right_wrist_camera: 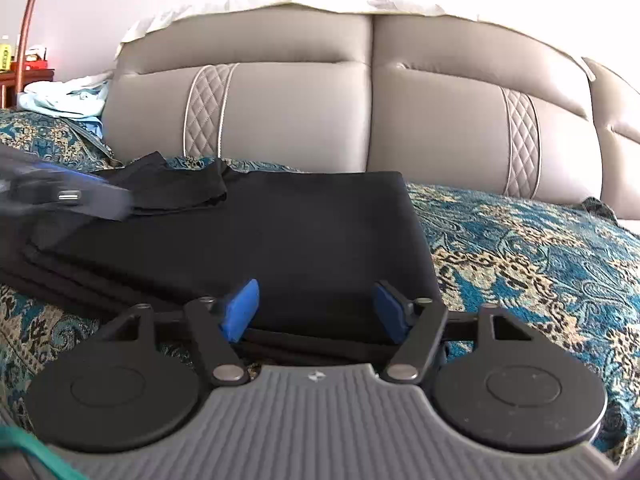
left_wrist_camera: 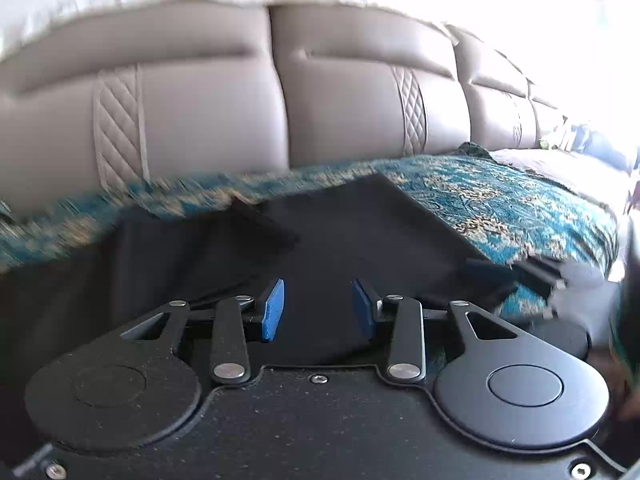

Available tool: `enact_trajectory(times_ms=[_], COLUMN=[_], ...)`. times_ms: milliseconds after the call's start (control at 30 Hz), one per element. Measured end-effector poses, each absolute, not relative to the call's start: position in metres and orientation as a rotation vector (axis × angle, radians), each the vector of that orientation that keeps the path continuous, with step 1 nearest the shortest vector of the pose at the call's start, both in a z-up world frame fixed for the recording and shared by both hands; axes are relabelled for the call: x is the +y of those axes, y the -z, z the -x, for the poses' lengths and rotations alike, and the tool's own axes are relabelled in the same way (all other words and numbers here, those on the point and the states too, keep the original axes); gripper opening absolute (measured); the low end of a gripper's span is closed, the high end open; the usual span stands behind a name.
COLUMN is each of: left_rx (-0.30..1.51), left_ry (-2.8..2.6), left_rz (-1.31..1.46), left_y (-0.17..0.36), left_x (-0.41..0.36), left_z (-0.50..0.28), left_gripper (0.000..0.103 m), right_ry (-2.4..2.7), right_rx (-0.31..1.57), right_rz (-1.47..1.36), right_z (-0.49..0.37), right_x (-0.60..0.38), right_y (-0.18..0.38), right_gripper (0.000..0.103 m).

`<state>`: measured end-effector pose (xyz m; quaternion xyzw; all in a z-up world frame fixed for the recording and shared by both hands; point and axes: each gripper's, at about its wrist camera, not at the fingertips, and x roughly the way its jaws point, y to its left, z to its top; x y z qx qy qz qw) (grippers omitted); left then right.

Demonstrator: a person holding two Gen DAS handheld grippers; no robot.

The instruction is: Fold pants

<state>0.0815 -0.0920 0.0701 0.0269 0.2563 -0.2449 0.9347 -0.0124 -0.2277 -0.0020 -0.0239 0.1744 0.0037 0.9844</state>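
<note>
Nearest to us in the left wrist view, our left gripper (left_wrist_camera: 318, 308) hangs over the black pants (left_wrist_camera: 340, 232), its blue pads (left_wrist_camera: 274, 310) spread a moderate way apart with only flat dark cloth showing in the gap; nothing is pinched. In the right wrist view our right gripper (right_wrist_camera: 316, 308) sits low at the near edge of the folded pants (right_wrist_camera: 280, 232), jaws spread wide, the blue pads (right_wrist_camera: 240, 310) standing either side of the stacked cloth edges without pressing on them.

The pants lie folded into a thick rectangular slab on a teal and gold patterned bedspread (right_wrist_camera: 520, 248). A loose, rumpled part of the black fabric (right_wrist_camera: 176, 188) rests at the slab's far left corner. The left gripper's blurred body (right_wrist_camera: 64, 196) crosses the left edge of the right wrist view, over that end of the pants.

Beyond the pants rises a padded grey headboard (right_wrist_camera: 300, 120) with quilted diamond strips. Far left, pale blue clothing (right_wrist_camera: 64, 98) is heaped on the bed, with wooden furniture (right_wrist_camera: 28, 20) behind it.
</note>
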Motion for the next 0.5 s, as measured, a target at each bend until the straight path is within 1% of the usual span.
enact_trajectory(times_ms=[100,167,200,333,500], left_rx=[0.597,0.619,0.591,0.597,0.639], left_ry=[0.447,0.412,0.392,0.294,0.075], left_rz=[-0.054,-0.056,-0.072,-0.113,-0.022], left_y=[-0.058,-0.050,-0.046,-0.048,-0.052], left_x=[-0.112,-0.124,-0.125,-0.128,-0.087], left_z=[-0.115,-0.133,-0.138,-0.171,-0.220], left_gripper=[0.031,0.030,0.032,0.032,0.032], right_ry=[-0.011,-0.011,-0.005,0.015,0.002], right_rx=[0.340,0.340,0.344,0.357,0.377], right_rz=[0.046,0.043,0.043,0.024,0.017], right_z=[0.010,0.007,0.006,0.002,-0.001], right_x=[-0.225,-0.225,-0.224,-0.223,-0.225], right_y=[0.003,0.004,0.004,0.003,0.001], right_gripper=[0.088,0.099,0.101,0.103,0.103])
